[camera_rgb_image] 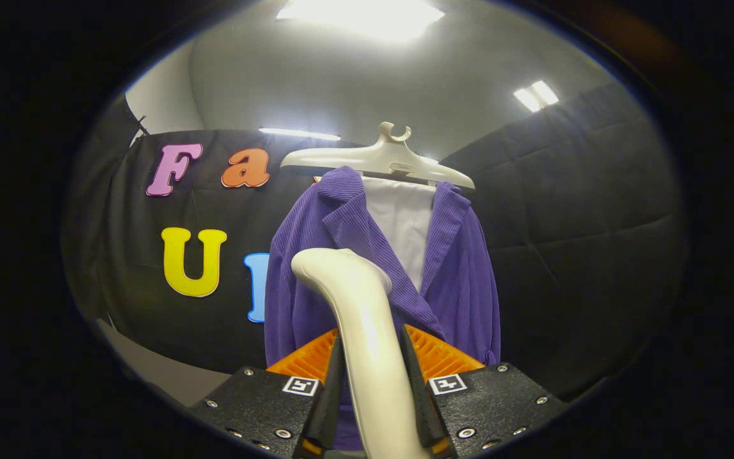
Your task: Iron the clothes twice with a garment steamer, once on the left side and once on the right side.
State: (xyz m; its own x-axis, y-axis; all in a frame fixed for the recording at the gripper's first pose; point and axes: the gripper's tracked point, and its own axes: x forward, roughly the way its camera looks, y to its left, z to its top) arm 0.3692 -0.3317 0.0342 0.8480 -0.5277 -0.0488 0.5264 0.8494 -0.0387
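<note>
The gripper (372,357) has its two fingers squeezed on the steamer (360,319), one finger on each side of its handle, so it is pinching it tight. The steamer is smooth, shiny and cream white, like hard plastic. It is long and round like a thick tube. Its long line runs from the fingers up toward 12 o'clock, leaning a little to 11 o'clock. At the top it bends over into a rounded head, and that head points away from the fingers, toward the jacket (456,280). The head sits in front of the jacket's left half as I look at it, near the collar flap, but I cannot tell if it touches the cloth. The jacket is purple and soft, with thin lines running down it like corduroy. It hangs straight down, just beyond the fingers, at 12 o'clock. Its front is open at the top, and a plain white cloth (405,223) shows in the gap, smooth and flat. The jacket hangs on a hanger (380,159), which is pale, wide and curved like a bow, with a small hook on top. Behind the jacket is the black wall (571,210), soft and puffy with stitched lines. Bright lights (360,16) glow on the grey ceiling above.
</note>
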